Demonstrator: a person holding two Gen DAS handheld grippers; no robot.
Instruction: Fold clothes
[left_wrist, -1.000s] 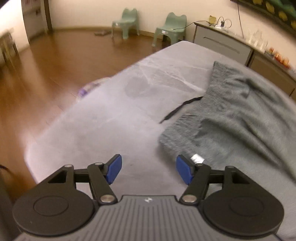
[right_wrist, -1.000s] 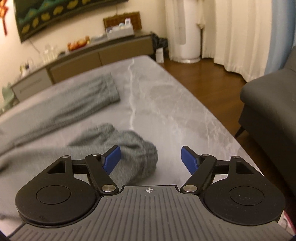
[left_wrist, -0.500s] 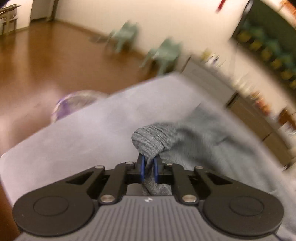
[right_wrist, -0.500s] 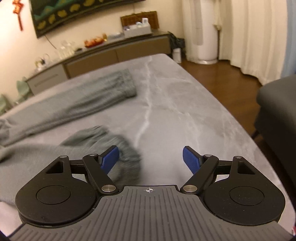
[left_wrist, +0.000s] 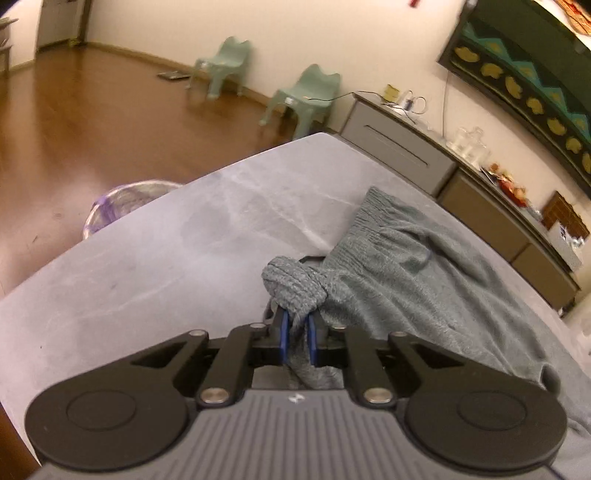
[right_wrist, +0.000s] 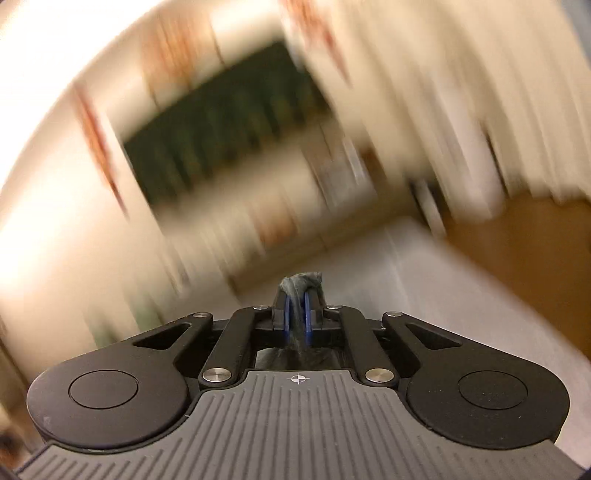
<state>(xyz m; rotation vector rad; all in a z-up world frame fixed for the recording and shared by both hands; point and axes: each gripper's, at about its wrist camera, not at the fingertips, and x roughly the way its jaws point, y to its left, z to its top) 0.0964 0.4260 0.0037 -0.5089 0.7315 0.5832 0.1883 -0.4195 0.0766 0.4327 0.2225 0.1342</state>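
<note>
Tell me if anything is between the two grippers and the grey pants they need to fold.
Nothing visible is. The left gripper is shut on a bunched bit of the grey pants, which otherwise lie on the table. The right gripper also pinches grey fabric, though that view is blurred.

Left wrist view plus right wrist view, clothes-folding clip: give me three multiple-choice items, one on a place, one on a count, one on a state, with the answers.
1. Where does most of the grey garment lie?
A. on the wooden floor
B. on the grey table
C. on a green chair

2. How many green chairs stand by the far wall?
A. two
B. three
C. none

3. How is the right gripper?
A. wide open
B. shut on nothing
C. shut on grey fabric

Answers:
1 B, the garment spreads over the marbled tabletop.
2 A, two chairs show in the left wrist view.
3 C, a fabric bunch sticks out between its closed blue pads.
</note>
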